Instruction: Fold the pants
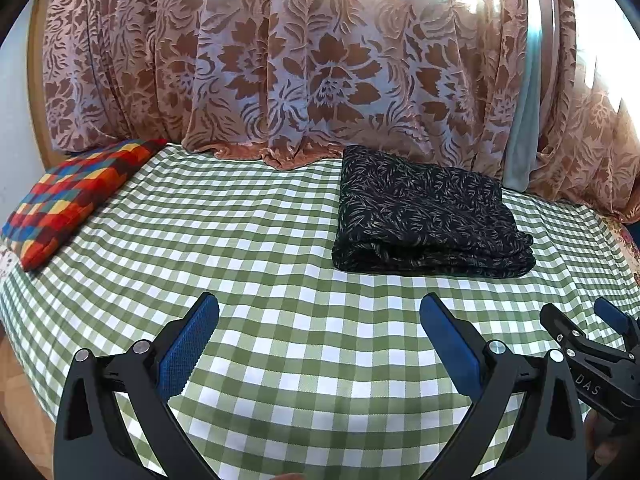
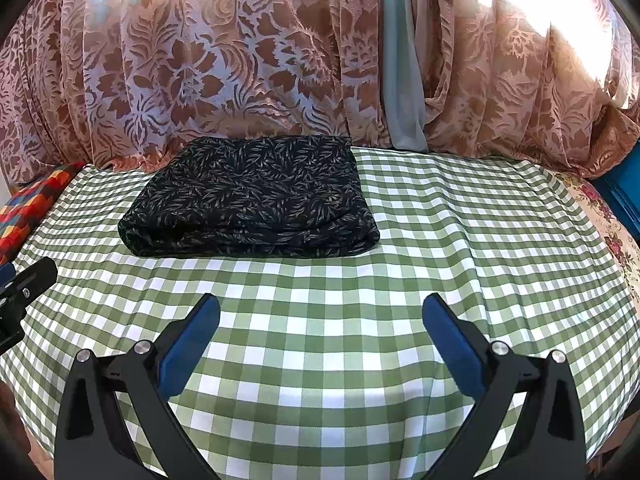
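The pants (image 1: 428,212) are black with a pale leaf print and lie folded into a thick rectangle toward the back of the green checked cloth (image 1: 280,280). In the right wrist view the pants (image 2: 256,204) sit left of centre. My left gripper (image 1: 320,308) is open above the cloth, well in front of the pants, with nothing between its blue pads (image 1: 188,348). My right gripper (image 2: 320,308) is also open and empty, apart from the pants. The right gripper (image 1: 592,320) shows at the right edge of the left wrist view.
A floral pink-brown curtain (image 1: 300,60) hangs right behind the cloth. A multicoloured checked cushion (image 1: 68,200) lies at the back left. A flowered fabric edge (image 2: 600,208) and something blue (image 2: 624,188) are at the right.
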The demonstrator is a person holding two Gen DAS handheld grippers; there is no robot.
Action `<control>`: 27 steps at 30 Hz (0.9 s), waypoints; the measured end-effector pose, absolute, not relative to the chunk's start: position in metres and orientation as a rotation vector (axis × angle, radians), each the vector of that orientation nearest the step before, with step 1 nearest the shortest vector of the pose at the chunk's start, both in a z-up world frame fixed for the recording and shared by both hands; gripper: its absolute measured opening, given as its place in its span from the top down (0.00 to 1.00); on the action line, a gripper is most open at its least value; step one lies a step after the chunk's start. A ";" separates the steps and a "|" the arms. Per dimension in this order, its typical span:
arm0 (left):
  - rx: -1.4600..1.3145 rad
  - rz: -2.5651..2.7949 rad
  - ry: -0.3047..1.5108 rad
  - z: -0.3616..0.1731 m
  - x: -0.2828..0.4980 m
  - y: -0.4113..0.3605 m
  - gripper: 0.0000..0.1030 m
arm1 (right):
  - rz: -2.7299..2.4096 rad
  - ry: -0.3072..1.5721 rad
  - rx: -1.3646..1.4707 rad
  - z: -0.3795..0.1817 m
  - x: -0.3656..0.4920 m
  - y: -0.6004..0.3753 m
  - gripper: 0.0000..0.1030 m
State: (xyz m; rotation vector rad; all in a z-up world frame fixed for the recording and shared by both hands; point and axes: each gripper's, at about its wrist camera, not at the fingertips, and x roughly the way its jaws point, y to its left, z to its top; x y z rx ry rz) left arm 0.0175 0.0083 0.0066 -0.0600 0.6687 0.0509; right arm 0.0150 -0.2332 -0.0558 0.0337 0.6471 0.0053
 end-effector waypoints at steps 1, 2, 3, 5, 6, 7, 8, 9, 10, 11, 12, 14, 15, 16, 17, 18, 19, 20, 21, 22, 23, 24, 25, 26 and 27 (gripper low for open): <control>-0.062 0.052 0.669 0.007 0.017 0.009 0.03 | 0.006 0.647 0.034 -0.056 0.015 -0.233 0.02; -0.063 0.052 0.669 0.006 0.017 0.009 0.03 | 0.008 0.647 0.031 -0.056 0.015 -0.233 0.02; -0.064 0.052 0.670 0.006 0.016 0.009 0.03 | 0.008 0.648 0.029 -0.056 0.015 -0.232 0.02; -0.064 0.050 0.671 0.006 0.016 0.010 0.03 | 0.008 0.648 0.030 -0.056 0.015 -0.232 0.02; -0.063 0.049 0.671 0.006 0.016 0.009 0.03 | 0.008 0.647 0.031 -0.056 0.014 -0.231 0.02; -0.061 0.048 0.671 0.006 0.016 0.009 0.03 | 0.006 0.647 0.031 -0.056 0.014 -0.231 0.02; -0.059 0.048 0.671 0.006 0.016 0.009 0.03 | 0.006 0.647 0.031 -0.056 0.014 -0.231 0.02; -0.055 0.050 0.669 0.007 0.016 0.009 0.03 | 0.005 0.648 0.032 -0.056 0.013 -0.231 0.02; -0.052 0.051 0.666 0.007 0.015 0.009 0.03 | 0.004 0.648 0.033 -0.056 0.013 -0.231 0.02; -0.049 0.052 0.663 0.008 0.015 0.008 0.03 | 0.004 0.648 0.033 -0.056 0.013 -0.230 0.02; -0.046 0.053 0.661 0.008 0.015 0.008 0.03 | 0.004 0.648 0.031 -0.056 0.013 -0.231 0.02; -0.048 0.054 0.659 0.009 0.014 0.009 0.03 | 0.005 0.648 0.031 -0.056 0.012 -0.229 0.02; -0.050 0.054 0.657 0.010 0.014 0.009 0.03 | 0.005 0.649 0.032 -0.057 0.012 -0.229 0.02; -0.051 0.054 0.657 0.010 0.014 0.010 0.03 | 0.004 0.650 0.032 -0.057 0.012 -0.229 0.02; -0.053 0.055 0.657 0.011 0.013 0.010 0.03 | 0.005 0.650 0.031 -0.057 0.013 -0.230 0.02; -0.052 0.057 0.656 0.010 0.013 0.009 0.03 | 0.007 0.650 0.031 -0.058 0.013 -0.230 0.02; -0.053 0.056 0.655 0.011 0.013 0.009 0.03 | 0.006 0.650 0.031 -0.058 0.013 -0.229 0.02; -0.053 0.055 0.655 0.011 0.013 0.009 0.03 | 0.007 0.650 0.030 -0.058 0.013 -0.230 0.02; -0.053 0.054 0.654 0.012 0.013 0.010 0.03 | 0.009 0.650 0.030 -0.058 0.013 -0.231 0.02; -0.053 0.056 0.652 0.012 0.013 0.009 0.03 | 0.008 0.651 0.030 -0.058 0.013 -0.230 0.02; -0.051 0.054 0.653 0.012 0.013 0.009 0.03 | 0.007 0.650 0.031 -0.058 0.013 -0.230 0.02; -0.050 0.053 0.654 0.012 0.013 0.009 0.03 | 0.008 0.651 0.030 -0.058 0.013 -0.230 0.02; -0.051 0.052 0.654 0.012 0.013 0.008 0.03 | 0.008 0.652 0.030 -0.059 0.013 -0.230 0.02; -0.051 0.054 0.653 0.012 0.012 0.008 0.03 | 0.008 0.652 0.030 -0.059 0.012 -0.230 0.02; -0.049 0.055 0.652 0.012 0.013 0.008 0.03 | 0.007 0.652 0.031 -0.059 0.012 -0.230 0.02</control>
